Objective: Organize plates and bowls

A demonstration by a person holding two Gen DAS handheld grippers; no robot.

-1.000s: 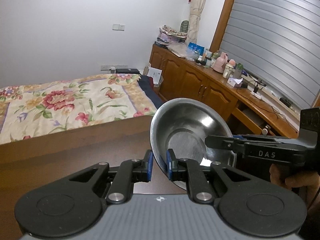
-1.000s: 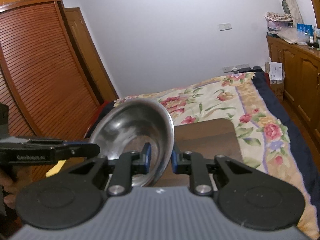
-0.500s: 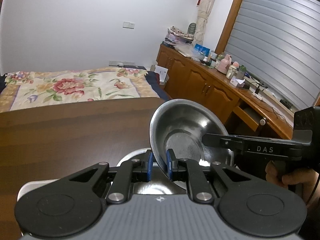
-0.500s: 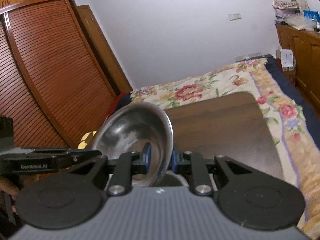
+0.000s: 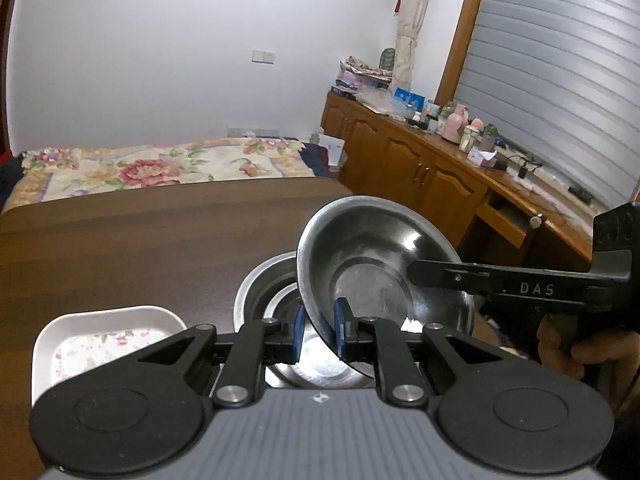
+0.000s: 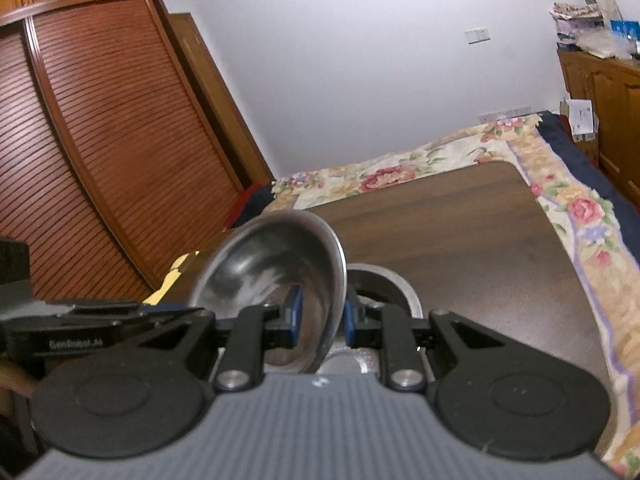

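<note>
A steel bowl (image 5: 372, 264) hangs tilted just above the brown table (image 5: 140, 232), gripped on opposite rims by both grippers. My left gripper (image 5: 319, 330) is shut on the near rim, its blue pads on either side of the metal. My right gripper (image 6: 322, 316) is shut on the other rim of the same bowl (image 6: 264, 264); its black fingers (image 5: 424, 274) reach in from the right. Directly below sits a second steel bowl (image 5: 264, 292) on the table, partly hidden. A white square plate (image 5: 100, 314) with a flowered centre lies to its left.
A bed with a flowered cover (image 5: 152, 164) lies beyond the table's far edge. A wooden cabinet (image 5: 420, 172) crowded with bottles runs along the right wall. A slatted wardrobe (image 6: 100, 152) stands at the left. A person's hand (image 5: 568, 352) holds the right gripper.
Both grippers have come down and forward over the table with the bowl held between them. The second steel bowl and the white plate have come into view below.
</note>
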